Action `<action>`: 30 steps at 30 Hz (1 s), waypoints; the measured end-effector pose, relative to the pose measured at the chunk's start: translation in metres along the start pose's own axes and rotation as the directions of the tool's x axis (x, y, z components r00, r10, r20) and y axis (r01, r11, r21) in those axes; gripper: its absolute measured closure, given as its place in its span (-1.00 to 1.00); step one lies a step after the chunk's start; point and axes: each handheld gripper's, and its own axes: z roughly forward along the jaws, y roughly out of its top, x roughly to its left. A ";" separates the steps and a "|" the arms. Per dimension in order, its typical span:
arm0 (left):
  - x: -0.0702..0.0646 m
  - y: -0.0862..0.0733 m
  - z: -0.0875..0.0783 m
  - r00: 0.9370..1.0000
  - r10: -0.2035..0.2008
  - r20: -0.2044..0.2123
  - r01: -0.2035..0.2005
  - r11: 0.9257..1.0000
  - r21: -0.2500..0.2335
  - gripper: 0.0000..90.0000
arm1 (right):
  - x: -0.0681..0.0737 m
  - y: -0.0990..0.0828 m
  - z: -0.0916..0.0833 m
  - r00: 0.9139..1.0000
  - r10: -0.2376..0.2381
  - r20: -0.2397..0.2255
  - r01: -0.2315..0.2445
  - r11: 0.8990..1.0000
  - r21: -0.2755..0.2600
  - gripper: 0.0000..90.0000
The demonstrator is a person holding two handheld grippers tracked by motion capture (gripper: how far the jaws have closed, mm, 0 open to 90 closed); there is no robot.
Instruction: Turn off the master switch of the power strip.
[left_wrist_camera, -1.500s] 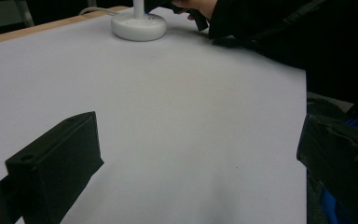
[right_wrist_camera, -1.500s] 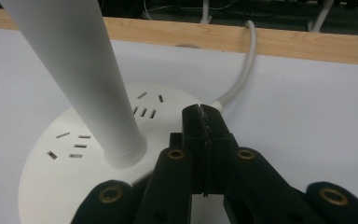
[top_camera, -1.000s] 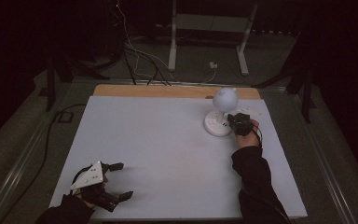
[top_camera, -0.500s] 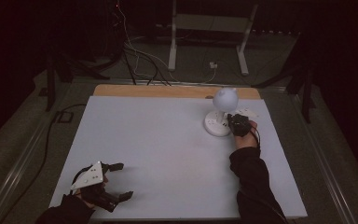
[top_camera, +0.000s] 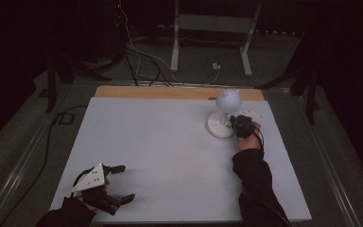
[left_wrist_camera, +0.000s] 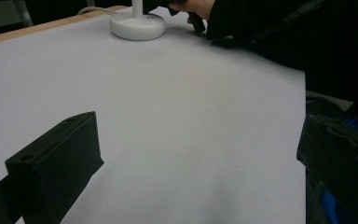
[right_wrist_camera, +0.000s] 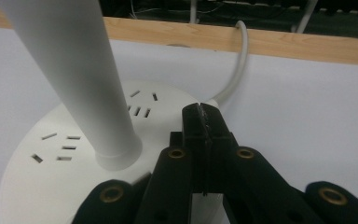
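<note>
A white desk lamp stands at the far right of the white table (top_camera: 160, 137), with a round head (top_camera: 228, 99) on a stem (right_wrist_camera: 74, 70) and a round base (top_camera: 220, 125) that has socket slots on top (right_wrist_camera: 51, 158). My right gripper (top_camera: 240, 125) is shut with nothing between its jaws; its tips (right_wrist_camera: 203, 116) lie over the base's near rim beside the lamp's white cable (right_wrist_camera: 235, 70), and I cannot tell whether they touch. My left gripper (top_camera: 125, 183) rests open at the near left corner, jaws wide apart (left_wrist_camera: 198, 158) over bare table. It sees the lamp base (left_wrist_camera: 137, 25) far off.
A wooden strip (top_camera: 170, 91) runs along the table's far edge. Behind it on the floor are loose cables (top_camera: 142, 61) and a metal stand (top_camera: 212, 28). The person's dark right sleeve (top_camera: 253, 179) lies across the table's near right part.
</note>
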 end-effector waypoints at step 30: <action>0.001 0.000 -0.001 1.000 0.000 -0.004 0.000 1.000 -0.004 -1.00 | -0.006 0.006 -0.018 1.000 -0.003 -0.010 0.002 0.994 -0.108 0.83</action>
